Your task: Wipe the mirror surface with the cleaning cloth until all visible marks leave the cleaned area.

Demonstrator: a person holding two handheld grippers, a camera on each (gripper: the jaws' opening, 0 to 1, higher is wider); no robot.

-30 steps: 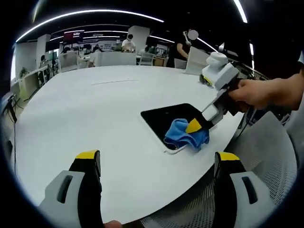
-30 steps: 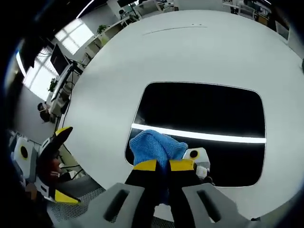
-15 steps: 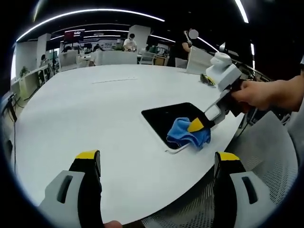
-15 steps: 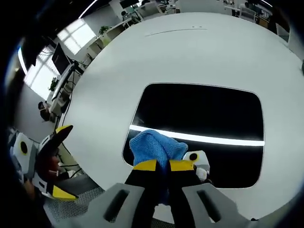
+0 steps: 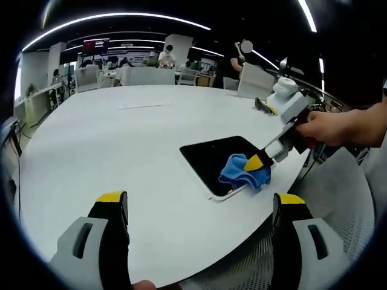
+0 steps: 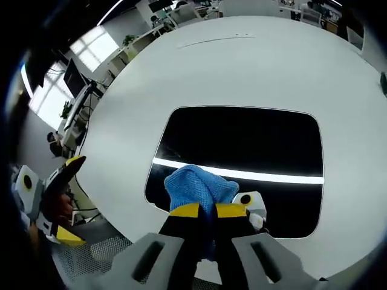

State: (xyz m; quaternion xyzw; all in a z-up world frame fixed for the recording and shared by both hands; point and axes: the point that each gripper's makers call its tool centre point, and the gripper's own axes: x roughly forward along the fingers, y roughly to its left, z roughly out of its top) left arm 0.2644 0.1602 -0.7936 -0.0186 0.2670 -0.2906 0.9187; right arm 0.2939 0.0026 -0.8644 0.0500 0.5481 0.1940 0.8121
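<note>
Only unmarked blue cloth point(image 6: 199, 188) pinched by right gripper point(image 6: 207, 211), on mirror point(image 6: 254, 142).

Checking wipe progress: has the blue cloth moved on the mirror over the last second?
Yes. In the left gripper view the blue cloth has slid along the dark rectangular mirror towards its right corner, at the white table's edge.

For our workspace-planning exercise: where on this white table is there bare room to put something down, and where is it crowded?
The table is bare from the mirror to the far edge. Crowding is at the near edge: the right gripper, shut on the blue cloth, works on the mirror there.
</note>
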